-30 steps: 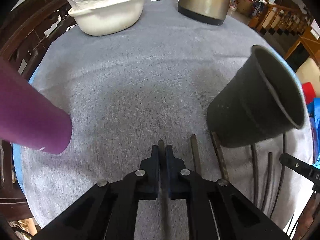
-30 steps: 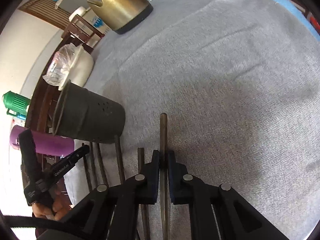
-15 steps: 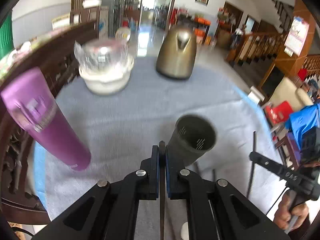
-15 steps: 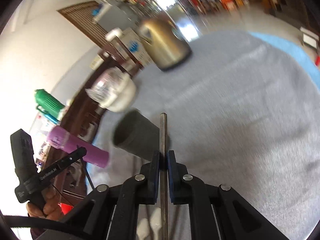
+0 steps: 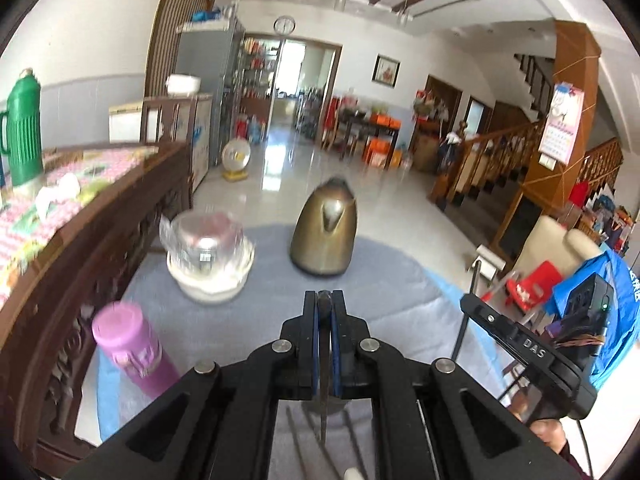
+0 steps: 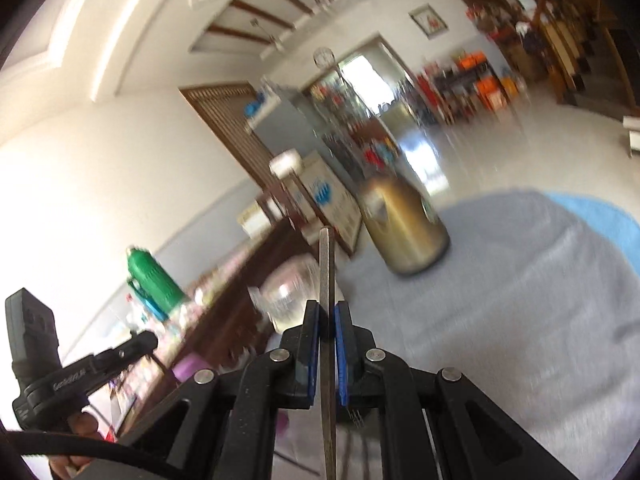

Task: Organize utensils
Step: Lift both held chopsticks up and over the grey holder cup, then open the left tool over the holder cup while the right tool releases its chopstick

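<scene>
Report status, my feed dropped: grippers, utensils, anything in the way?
Left hand-held gripper shut on a chopstick. Right hand-held gripper shut on another chopstick. Both held above the tablecloth. More chopsticks lying below; kettle ahead, apart.

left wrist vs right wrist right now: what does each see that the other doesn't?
Left wrist only: the left claw shut on a dark chopstick, loose chopsticks on the cloth below it, the staircase, and the right claw's body at the right edge.

Right wrist only: the right claw shut on a chopstick that sticks well past its tips, and the left claw's body at lower left.

Both: gold kettle, white bowl, purple bottle, green thermos, grey tablecloth.
</scene>
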Tool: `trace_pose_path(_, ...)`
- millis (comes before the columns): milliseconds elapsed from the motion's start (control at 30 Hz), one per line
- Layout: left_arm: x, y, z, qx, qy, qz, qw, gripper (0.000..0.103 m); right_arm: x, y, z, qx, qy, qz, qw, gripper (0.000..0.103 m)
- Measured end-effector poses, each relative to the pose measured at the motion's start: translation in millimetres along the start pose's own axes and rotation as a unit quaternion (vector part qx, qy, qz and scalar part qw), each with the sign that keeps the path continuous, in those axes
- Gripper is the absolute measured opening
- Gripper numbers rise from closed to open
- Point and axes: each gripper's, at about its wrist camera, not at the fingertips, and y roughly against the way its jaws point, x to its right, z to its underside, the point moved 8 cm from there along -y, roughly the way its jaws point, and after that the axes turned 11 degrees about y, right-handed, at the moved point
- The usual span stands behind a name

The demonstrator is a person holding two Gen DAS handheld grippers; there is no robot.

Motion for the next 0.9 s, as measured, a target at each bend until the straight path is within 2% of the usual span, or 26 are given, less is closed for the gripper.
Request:
trace_pose_path(167,10,-1,-30,0.056,0.010,0.006,0.9984,0.006,-18,-4,-47,0.088,0.027,0.012,0.996,0.008)
trace_pose_path(300,6,-23,-33,0.082,0.027,0.002,0.9962,0.006,-25,-20,-55,0.127,0.064,0.049,0.989,0.008)
trace_pose_path(367,-2,-45,-26,0.082,0.036,-0.010,0.9959,0.006,-25,-37,-48,0.123,0.076,0.061,0.988,0.008)
trace_pose_path(533,-23,-84,3,0.041,0.048,-0.024,0.9977,0.006,-21,-69,-25,0.096,0.091,0.080,0.988,0.008)
trace_pose_path(633,-27,-92,18,0.014,0.045,-0.025,0.9986,0.006,-20,-79,-15,0.077,0.103,0.081,0.988,0.008)
trace_pose_path(733,-29,-91,27,0.004,0.039,-0.024,0.9989,0.006,-17,-83,-4,0.054,0.115,0.080,0.989,0.008)
trace_pose_path(900,-30,-90,29,0.000,0.033,-0.028,0.9991,0.006,-12,-74,-14,0.066,0.080,0.076,0.992,0.008)
